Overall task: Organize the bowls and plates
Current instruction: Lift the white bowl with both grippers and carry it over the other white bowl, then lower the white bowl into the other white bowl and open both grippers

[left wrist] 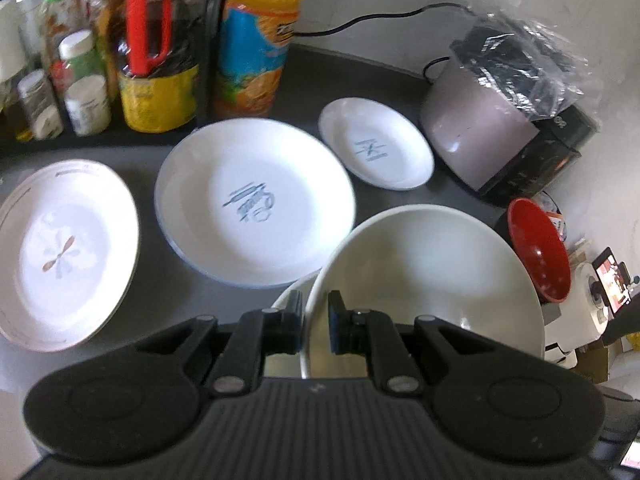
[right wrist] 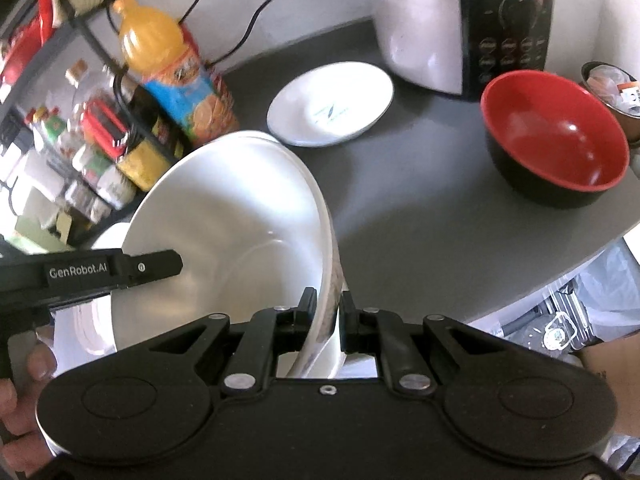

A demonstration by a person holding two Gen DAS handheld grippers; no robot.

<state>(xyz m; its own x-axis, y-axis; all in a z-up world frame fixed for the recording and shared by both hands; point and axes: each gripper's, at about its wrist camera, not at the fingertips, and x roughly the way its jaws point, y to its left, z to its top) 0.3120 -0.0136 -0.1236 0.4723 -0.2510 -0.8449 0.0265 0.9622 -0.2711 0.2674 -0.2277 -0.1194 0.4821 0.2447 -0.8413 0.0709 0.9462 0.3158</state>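
A large white bowl (left wrist: 424, 276) (right wrist: 224, 232) hangs tilted above the dark counter, held by both grippers. My left gripper (left wrist: 314, 320) is shut on its near rim. My right gripper (right wrist: 328, 316) is shut on the opposite rim, and the left gripper's finger (right wrist: 152, 268) shows at the bowl's left edge. Behind the bowl lie a big white plate with a blue print (left wrist: 256, 204), a small white plate (left wrist: 376, 144) (right wrist: 330, 104) and a stack of flower-patterned plates (left wrist: 68, 256). A red bowl with a black outside (left wrist: 540, 248) (right wrist: 556, 136) stands to the right.
A rack of sauce bottles (left wrist: 96, 64) and an orange juice bottle (left wrist: 256, 40) (right wrist: 176, 68) line the back left. A rice cooker (left wrist: 500, 120) (right wrist: 464, 32) stands at the back right with cables behind it. The counter's curved edge (right wrist: 560, 276) runs on the right.
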